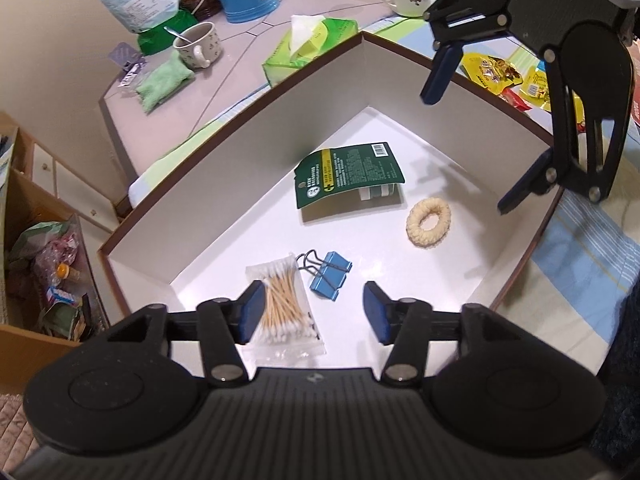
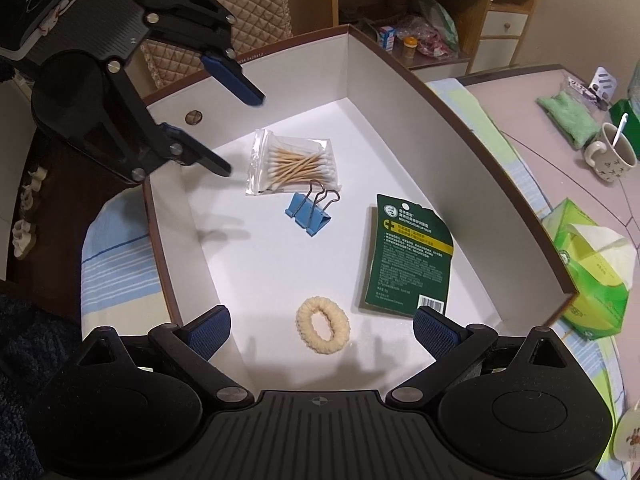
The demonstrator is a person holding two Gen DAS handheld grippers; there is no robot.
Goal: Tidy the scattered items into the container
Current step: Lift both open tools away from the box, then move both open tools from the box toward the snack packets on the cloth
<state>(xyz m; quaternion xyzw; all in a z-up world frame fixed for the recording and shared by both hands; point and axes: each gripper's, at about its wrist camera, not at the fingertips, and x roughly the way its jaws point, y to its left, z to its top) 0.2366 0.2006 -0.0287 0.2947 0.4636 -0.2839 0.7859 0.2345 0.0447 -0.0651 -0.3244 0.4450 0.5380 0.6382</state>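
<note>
Since both claws hang wide open and empty over the box, the swabs sit nearest the left claw, right claw over the scrunchie.

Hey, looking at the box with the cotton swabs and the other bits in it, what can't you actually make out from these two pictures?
- Small tube under the green packet: left wrist view shows only its end; the card hides the rest.
- Print on the green packet: too small to read in either view.
- Near wall of the box: right wrist view, hidden behind the right gripper.
- Cotton swab bag: left wrist view, corner covered by a left gripper finger.
</note>
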